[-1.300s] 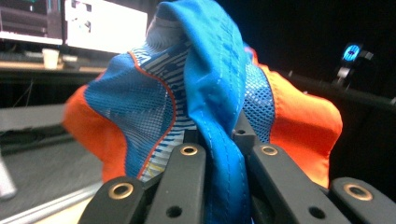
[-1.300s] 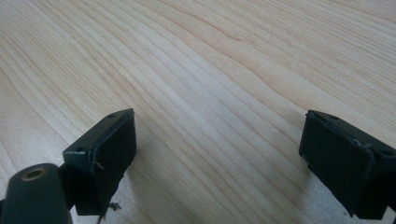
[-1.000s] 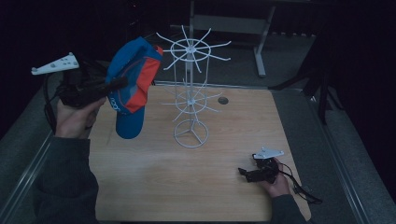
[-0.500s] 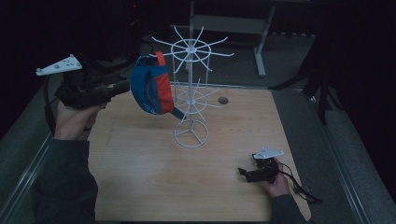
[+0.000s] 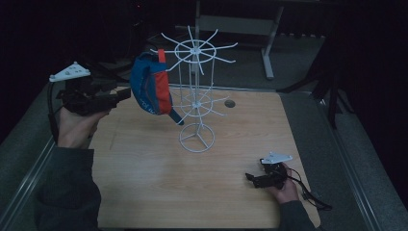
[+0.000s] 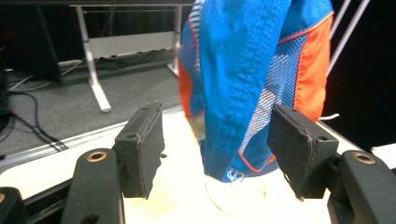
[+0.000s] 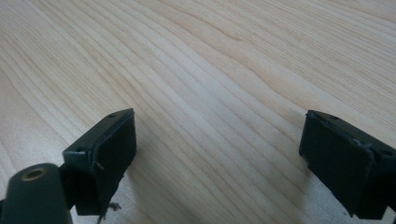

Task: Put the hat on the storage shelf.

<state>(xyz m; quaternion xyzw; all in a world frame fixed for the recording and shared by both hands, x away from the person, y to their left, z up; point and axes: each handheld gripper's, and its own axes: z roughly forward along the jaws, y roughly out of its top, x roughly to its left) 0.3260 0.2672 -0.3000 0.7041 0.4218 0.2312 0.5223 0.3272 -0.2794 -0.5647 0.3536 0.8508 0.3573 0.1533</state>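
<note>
A blue and orange cap (image 5: 151,87) hangs from an upper left arm of the white wire rack (image 5: 195,98), its brim pointing down. My left gripper (image 5: 126,93) is held in the air just left of the cap. Its jaws have just been opening and now stand apart. In the left gripper view the cap (image 6: 252,79) hangs in front of the gap of the left gripper (image 6: 219,149), and neither pad presses on it. My right gripper (image 5: 251,178) rests low on the wooden table (image 5: 144,183) at the front right. In its own view the right gripper (image 7: 217,154) is open over bare wood.
The rack's round wire base (image 5: 196,138) stands at the table's middle. A small dark hole (image 5: 230,103) lies behind it. A desk frame (image 5: 250,29) and a dark stand (image 5: 332,82) are beyond the far edge. A cable (image 5: 312,197) trails from my right gripper.
A second ago my left gripper held the cap up beside the rack. It has let go, and the cap now hangs from a rack arm, swung to the right. The right gripper has not moved.
</note>
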